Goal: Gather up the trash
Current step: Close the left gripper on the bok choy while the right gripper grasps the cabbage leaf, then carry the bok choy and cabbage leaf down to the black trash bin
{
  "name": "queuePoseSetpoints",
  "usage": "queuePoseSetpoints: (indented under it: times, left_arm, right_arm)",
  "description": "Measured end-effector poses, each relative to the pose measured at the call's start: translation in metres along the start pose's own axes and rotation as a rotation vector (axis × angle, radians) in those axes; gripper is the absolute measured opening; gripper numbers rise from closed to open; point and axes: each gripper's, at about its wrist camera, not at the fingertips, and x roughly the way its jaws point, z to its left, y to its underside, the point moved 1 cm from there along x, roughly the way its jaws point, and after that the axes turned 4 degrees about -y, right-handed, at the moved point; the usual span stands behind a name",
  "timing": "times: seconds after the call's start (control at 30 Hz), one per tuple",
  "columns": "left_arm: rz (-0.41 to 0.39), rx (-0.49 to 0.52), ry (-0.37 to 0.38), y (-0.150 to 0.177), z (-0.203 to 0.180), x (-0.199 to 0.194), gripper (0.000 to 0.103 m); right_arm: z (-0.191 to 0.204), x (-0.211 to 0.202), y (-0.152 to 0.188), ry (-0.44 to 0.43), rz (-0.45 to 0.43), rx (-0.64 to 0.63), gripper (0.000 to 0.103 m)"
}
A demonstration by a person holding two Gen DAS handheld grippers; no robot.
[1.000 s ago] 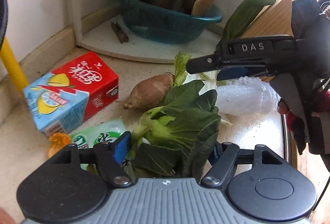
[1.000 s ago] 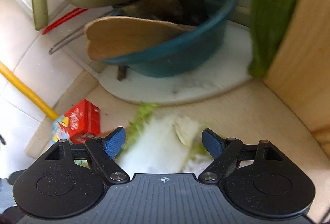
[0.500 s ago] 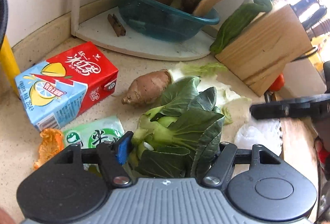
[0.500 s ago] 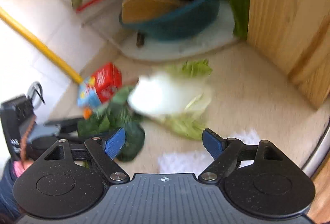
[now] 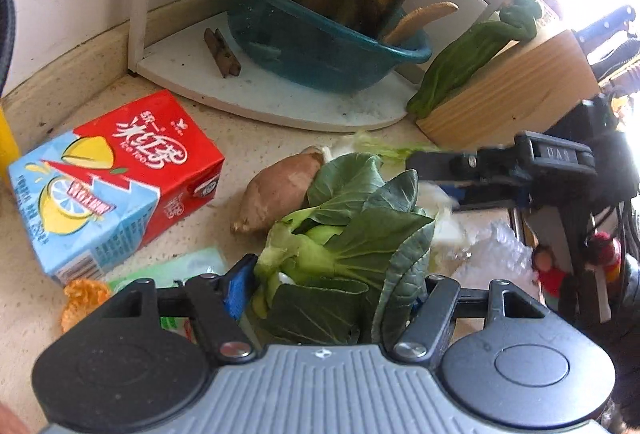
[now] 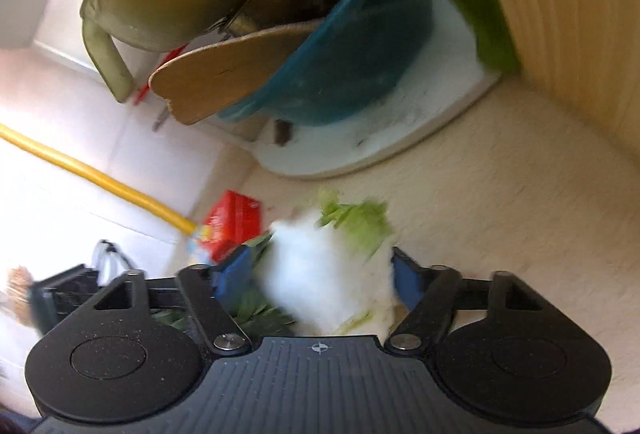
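My left claw pinches the bok choy above the counter. My right claw has swung back in over the cabbage scrap, which lies between its spread fingers; blur hides any contact. The scrap looks light, limp and tearable; its thick white rib seems the best place to grip.

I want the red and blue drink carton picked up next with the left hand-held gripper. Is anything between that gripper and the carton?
Yes. The left hand-held gripper has the bok choy between its fingers, filling the gap. The drink carton lies off to its left on the counter, apart from the greens, with a green packet and an orange scrap in front.
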Motion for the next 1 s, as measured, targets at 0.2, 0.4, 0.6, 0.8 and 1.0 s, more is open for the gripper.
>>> queuePoseSetpoints:
  times: [0.2, 0.4, 0.6, 0.8, 1.0]
  left_arm:
    - [-0.011, 0.059, 0.006, -0.006, -0.005, 0.009, 0.065]
    - [-0.025, 0.082, -0.029, -0.010, -0.014, 0.014, 0.063]
    - [-0.037, 0.069, 0.035, 0.001, -0.020, -0.002, 0.062]
    - [-0.068, 0.040, 0.093, 0.002, -0.029, -0.024, 0.062]
    - [-0.125, 0.044, 0.141, 0.005, -0.044, -0.053, 0.062]
  right_arm:
    - [0.004, 0.018, 0.009, 0.037, 0.038, 0.039, 0.035]
    - [0.022, 0.027, 0.012, 0.073, -0.004, -0.010, 0.024]
    - [0.026, -0.002, 0.030, 0.025, -0.063, 0.057, 0.023]
    - [0.019, -0.031, 0.052, -0.068, -0.158, 0.180, 0.023]
    - [0.034, -0.063, 0.070, -0.152, -0.255, 0.212, 0.023]
